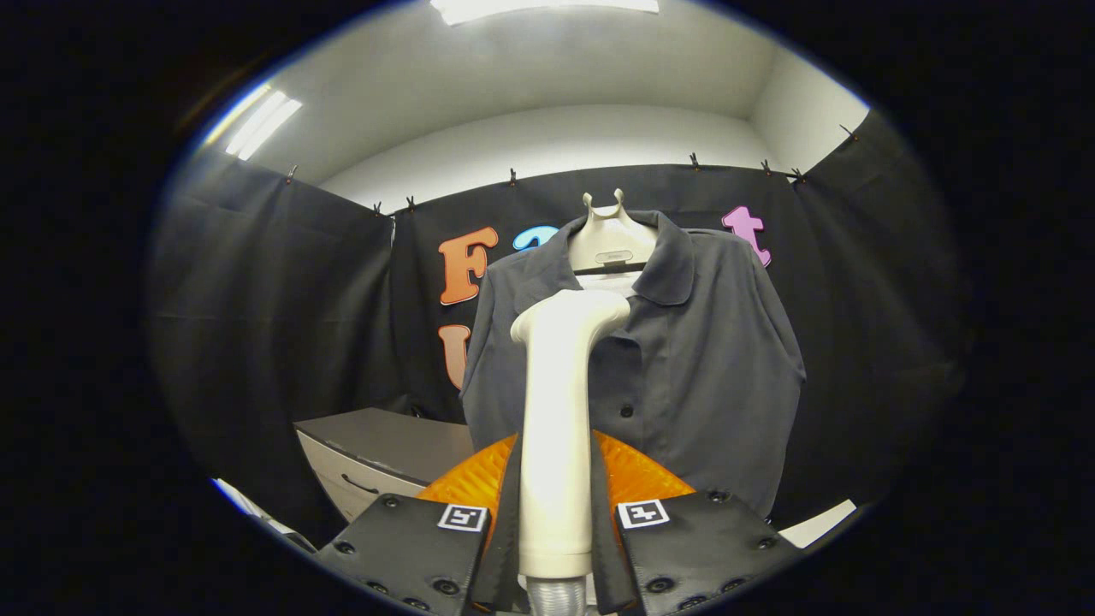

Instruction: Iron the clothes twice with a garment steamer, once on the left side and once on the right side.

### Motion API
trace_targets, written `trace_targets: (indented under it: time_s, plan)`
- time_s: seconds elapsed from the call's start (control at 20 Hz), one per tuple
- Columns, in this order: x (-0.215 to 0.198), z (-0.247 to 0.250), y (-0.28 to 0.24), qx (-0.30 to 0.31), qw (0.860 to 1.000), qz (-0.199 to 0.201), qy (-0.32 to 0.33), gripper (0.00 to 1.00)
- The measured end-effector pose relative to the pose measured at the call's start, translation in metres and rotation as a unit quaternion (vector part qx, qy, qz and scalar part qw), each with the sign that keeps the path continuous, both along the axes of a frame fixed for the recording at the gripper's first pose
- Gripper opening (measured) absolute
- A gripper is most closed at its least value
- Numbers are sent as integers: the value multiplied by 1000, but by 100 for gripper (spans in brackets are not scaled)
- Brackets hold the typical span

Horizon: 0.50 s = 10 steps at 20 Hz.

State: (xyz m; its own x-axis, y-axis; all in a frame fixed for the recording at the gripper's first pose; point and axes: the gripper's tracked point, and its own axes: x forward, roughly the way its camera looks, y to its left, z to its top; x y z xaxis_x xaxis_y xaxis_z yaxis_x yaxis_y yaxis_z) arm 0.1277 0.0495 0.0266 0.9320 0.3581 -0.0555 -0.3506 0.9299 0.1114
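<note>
A dark grey short-sleeved shirt (pixel 684 359) hangs buttoned on a pale hanger (pixel 609 239) in front of the black cloth wall. A cream garment steamer (pixel 558 411) stands upright between my fingers, its handle held by my gripper (pixel 556 522), which is shut on it. The steamer's head (pixel 571 312) bends toward the shirt and sits at chest height, just left of the button placket and below the collar. Whether the head touches the cloth I cannot tell. A ribbed hose (pixel 556 595) leaves the handle's lower end.
A grey cabinet with a drawer (pixel 376 453) stands low to the left of the shirt. A white surface edge (pixel 821 522) shows low to the right. Black cloth walls close the booth on three sides.
</note>
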Motion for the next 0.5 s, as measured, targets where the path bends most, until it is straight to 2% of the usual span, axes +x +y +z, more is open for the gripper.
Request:
trace_targets:
  time_s: [0.5]
  plan:
    - [20,-35,16,6,1000,6,-2,42]
